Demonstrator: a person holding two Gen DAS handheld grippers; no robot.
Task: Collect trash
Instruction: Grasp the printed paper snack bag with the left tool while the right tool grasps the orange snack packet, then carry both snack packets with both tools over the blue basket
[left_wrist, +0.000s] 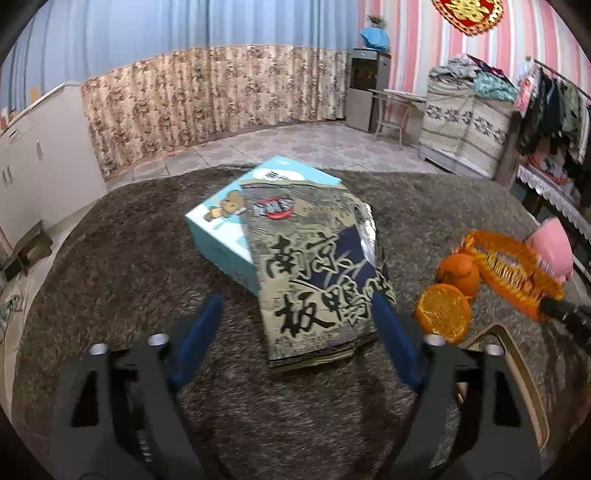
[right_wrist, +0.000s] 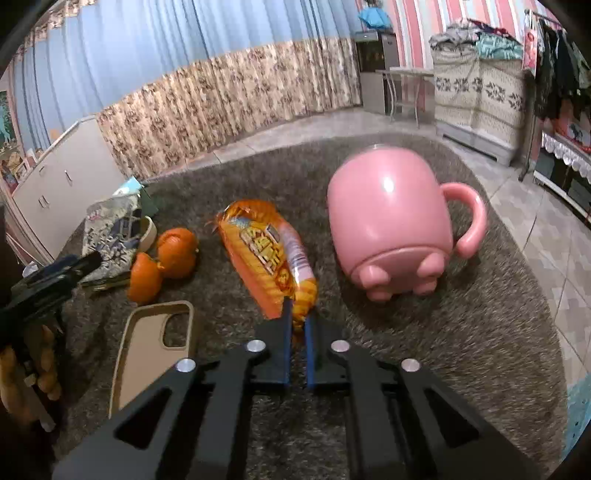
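Note:
My left gripper (left_wrist: 297, 301) is open, its blue fingers either side of the near end of a grey food bag with black Chinese writing (left_wrist: 314, 273), which lies partly on a light-blue box (left_wrist: 221, 225). My right gripper (right_wrist: 297, 314) is shut on the near end of an orange snack wrapper (right_wrist: 266, 254) and holds it over the shaggy rug; the wrapper also shows in the left wrist view (left_wrist: 513, 273). Orange peel pieces (left_wrist: 443, 312) (right_wrist: 162, 262) lie between the two bags. The left gripper's body shows at the left edge of the right wrist view.
A pink mug (right_wrist: 391, 229) lies on its side on the brown rug (right_wrist: 461, 332). A beige phone case (right_wrist: 151, 347) lies near the peels. Beyond the rug are tiled floor, curtains, a white cabinet (left_wrist: 37, 155) and covered furniture (left_wrist: 465, 129).

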